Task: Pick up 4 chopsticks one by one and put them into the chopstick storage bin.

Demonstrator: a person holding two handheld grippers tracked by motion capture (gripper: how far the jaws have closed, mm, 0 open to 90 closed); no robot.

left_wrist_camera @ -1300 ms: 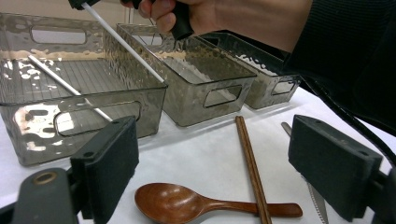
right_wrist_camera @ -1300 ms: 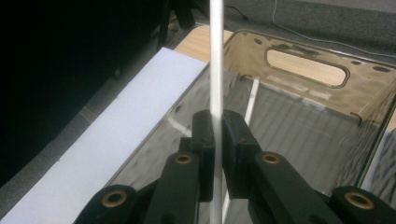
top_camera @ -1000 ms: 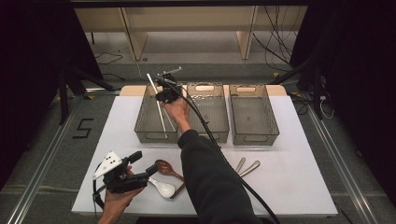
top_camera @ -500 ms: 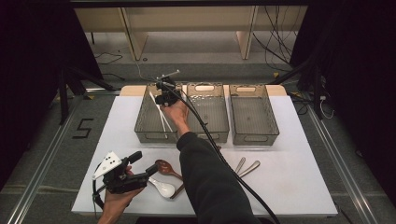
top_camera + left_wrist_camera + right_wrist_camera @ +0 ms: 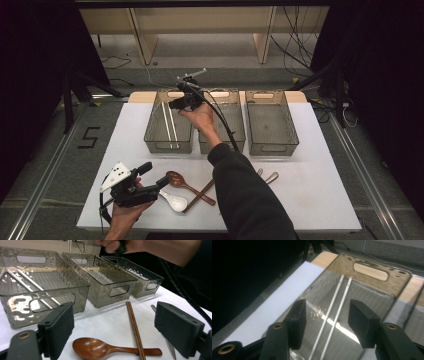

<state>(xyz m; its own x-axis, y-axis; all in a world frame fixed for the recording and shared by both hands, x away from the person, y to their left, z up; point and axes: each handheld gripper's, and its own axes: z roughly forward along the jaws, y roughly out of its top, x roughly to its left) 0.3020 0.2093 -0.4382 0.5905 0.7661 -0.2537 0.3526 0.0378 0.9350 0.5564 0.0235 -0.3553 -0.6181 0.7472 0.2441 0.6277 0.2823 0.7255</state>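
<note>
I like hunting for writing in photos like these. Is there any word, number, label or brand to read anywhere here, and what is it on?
"5": a large black figure marked on the grey floor left of the white table, at in the high view.
No readable writing on the three clear bins, the wooden spoon, the chopsticks or the grippers.

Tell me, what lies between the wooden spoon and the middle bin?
Mostly bare white table; only the brown chopsticks run across that stretch from the wooden spoon toward the middle bin, clearest in the left gripper view.
</note>
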